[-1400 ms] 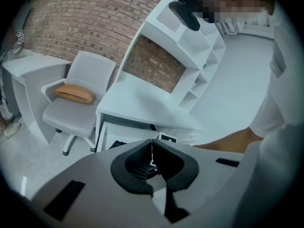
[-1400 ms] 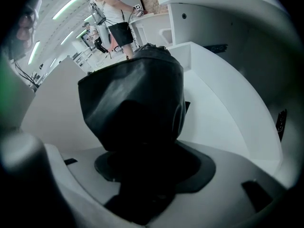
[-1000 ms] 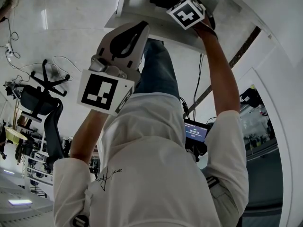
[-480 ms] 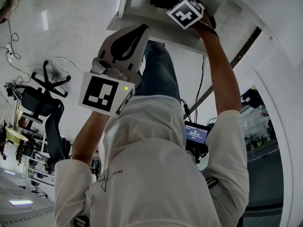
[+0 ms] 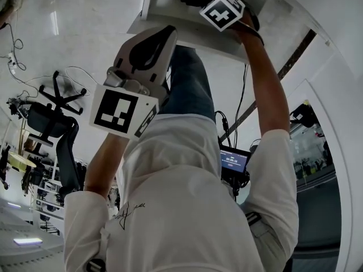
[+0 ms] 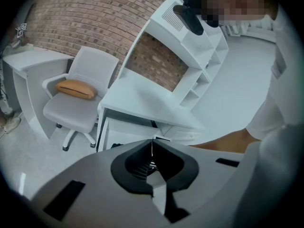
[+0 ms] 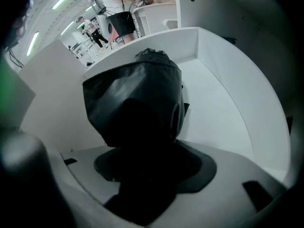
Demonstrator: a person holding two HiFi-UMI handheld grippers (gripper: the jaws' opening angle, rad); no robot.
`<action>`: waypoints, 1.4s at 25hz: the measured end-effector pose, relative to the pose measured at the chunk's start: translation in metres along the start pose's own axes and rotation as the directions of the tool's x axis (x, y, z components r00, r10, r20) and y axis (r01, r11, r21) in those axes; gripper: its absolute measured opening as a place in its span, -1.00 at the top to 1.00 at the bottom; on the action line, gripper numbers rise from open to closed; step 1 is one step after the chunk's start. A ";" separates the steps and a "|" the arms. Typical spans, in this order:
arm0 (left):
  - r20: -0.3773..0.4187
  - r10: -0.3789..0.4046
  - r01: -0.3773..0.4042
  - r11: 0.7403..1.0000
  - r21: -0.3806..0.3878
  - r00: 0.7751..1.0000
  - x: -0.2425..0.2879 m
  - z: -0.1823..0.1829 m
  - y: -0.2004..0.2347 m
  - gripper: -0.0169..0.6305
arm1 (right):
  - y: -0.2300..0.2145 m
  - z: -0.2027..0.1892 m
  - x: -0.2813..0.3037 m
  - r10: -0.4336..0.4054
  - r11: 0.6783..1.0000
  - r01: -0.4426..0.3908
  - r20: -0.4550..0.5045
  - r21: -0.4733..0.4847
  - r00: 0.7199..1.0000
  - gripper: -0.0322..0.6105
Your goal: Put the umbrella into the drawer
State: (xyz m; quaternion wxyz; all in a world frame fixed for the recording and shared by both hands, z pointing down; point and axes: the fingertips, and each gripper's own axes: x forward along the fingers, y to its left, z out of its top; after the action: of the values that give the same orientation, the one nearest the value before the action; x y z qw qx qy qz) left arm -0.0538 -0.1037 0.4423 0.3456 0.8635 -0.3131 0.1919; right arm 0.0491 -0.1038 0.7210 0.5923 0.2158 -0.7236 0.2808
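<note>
**Umbrella held inside the drawer**

My right gripper [image 7: 142, 158] is clamped on the black folded umbrella [image 7: 137, 99], which is within the walls of the white drawer [image 7: 228, 103]. I cannot tell whether it touches the bottom. My left gripper [image 6: 152, 144] has its jaws pressed together on nothing and points toward a white desk [image 6: 142, 99] and a grey chair [image 6: 80, 103]

Dim, bluish cast; fisheye edges dark, warped

Probably an office: a white desk [image 6: 142, 101], swivel chair [image 6: 80, 99], shelves [image 6: 205, 75] and brick wall [image 6: 71, 18].
</note>
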 end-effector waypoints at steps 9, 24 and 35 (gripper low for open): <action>-0.009 -0.001 0.001 1.000 0.014 1.000 0.006 -0.001 -0.007 0.90 | 0.000 -0.003 0.006 -0.018 1.000 0.018 0.017 0.005 1.000 0.10; -0.025 -0.010 0.011 0.999 0.052 1.000 0.013 -0.006 -0.024 0.90 | 0.002 -0.002 -0.008 -0.051 0.999 0.052 0.049 -0.017 0.998 0.10; -0.008 -0.016 0.017 0.998 0.067 1.000 0.012 0.002 -0.027 0.90 | 0.002 -0.001 -0.033 -0.034 0.999 0.029 0.105 0.046 0.994 0.24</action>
State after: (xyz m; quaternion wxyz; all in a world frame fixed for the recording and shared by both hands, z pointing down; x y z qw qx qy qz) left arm -0.0264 -0.0952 0.4347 0.3191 0.8765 -0.2979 0.2028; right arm 0.0550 -0.1023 0.6885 0.5528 0.2549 -0.7440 0.2755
